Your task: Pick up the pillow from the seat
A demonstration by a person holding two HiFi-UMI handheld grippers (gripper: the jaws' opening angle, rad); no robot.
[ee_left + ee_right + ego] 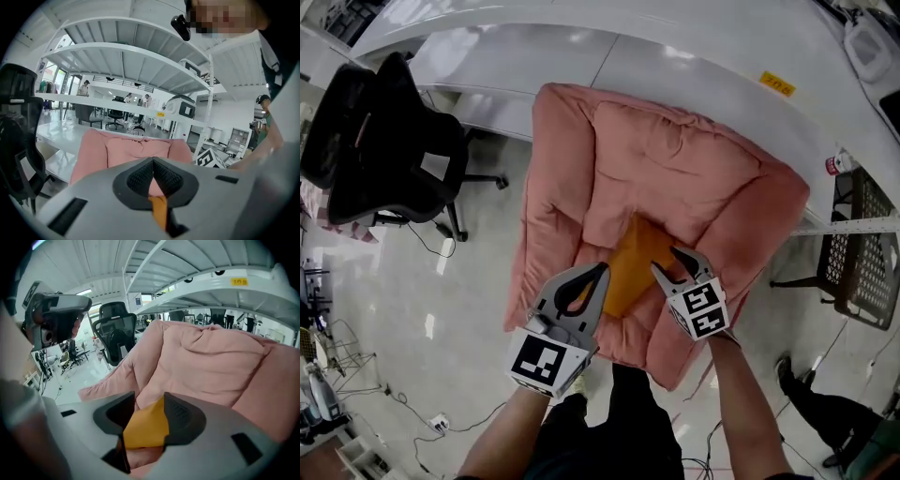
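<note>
— Since the pink seat [694,159] dips in the middle, is that why the orange pillow [633,272] sits in its hollow?
— Likely; nothing else lies in it. The left gripper [602,269] hangs over the pillow's edge, jaws together, empty I think; the right gripper's [665,260] jaws stand apart around a corner, not pinching.

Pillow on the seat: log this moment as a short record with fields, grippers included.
seat: pink padded seat
pillow: orange pillow, lying in the seat's hollow
left gripper: left gripper, jaws together at the tips, over the pillow's left edge
right gripper: right gripper, jaws apart, a pillow corner between them, not clamped
nearby: black office chair
</note>
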